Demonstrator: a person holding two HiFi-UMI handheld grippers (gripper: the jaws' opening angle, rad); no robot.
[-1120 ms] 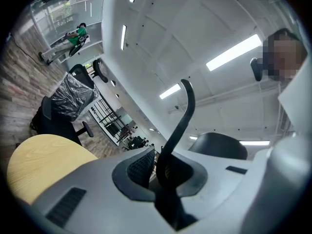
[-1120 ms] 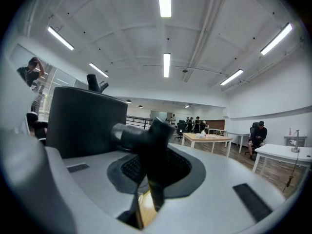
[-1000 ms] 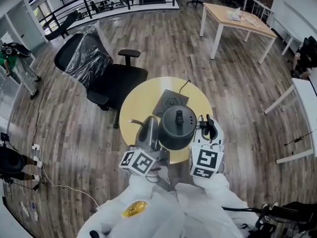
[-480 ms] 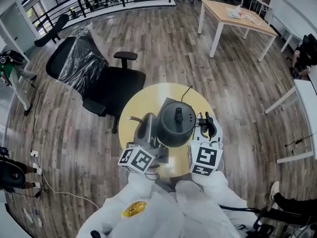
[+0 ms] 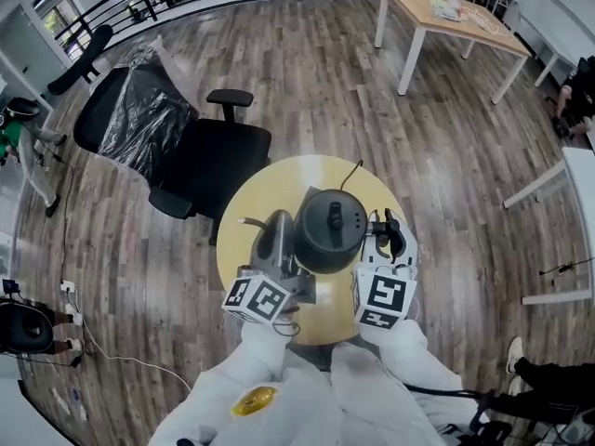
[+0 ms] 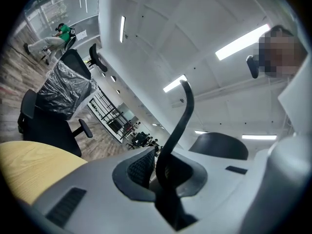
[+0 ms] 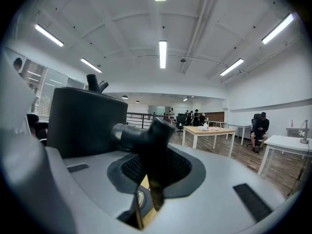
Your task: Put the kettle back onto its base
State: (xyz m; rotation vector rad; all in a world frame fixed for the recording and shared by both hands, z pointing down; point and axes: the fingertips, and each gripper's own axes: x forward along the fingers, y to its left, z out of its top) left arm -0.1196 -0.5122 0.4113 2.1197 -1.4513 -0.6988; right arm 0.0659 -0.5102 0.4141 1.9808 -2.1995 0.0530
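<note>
A black kettle [image 5: 330,230] hangs over the round yellow table [image 5: 260,189], held between both grippers. My left gripper [image 5: 277,240] is on its left side, shut on a thin curved black part of the kettle [image 6: 178,126]. On the kettle's right, my right gripper [image 5: 390,237] is shut on the stubby black handle [image 7: 141,138]. The kettle body [image 7: 87,121] fills the left of the right gripper view. The dark grey base [image 5: 304,200] lies on the table beneath the kettle. Most of it is hidden, and only its far-left corner and its cord [image 5: 350,170] show.
A black office chair [image 5: 209,156] stands at the table's far left, with a plastic-wrapped chair [image 5: 125,119] behind it. A wooden desk [image 5: 446,21] is at the far right. A white table edge [image 5: 581,184] is at the right. People sit in the far background.
The kettle has shifted slightly away from me, so it covers more of the base. Both grippers keep their hold.
</note>
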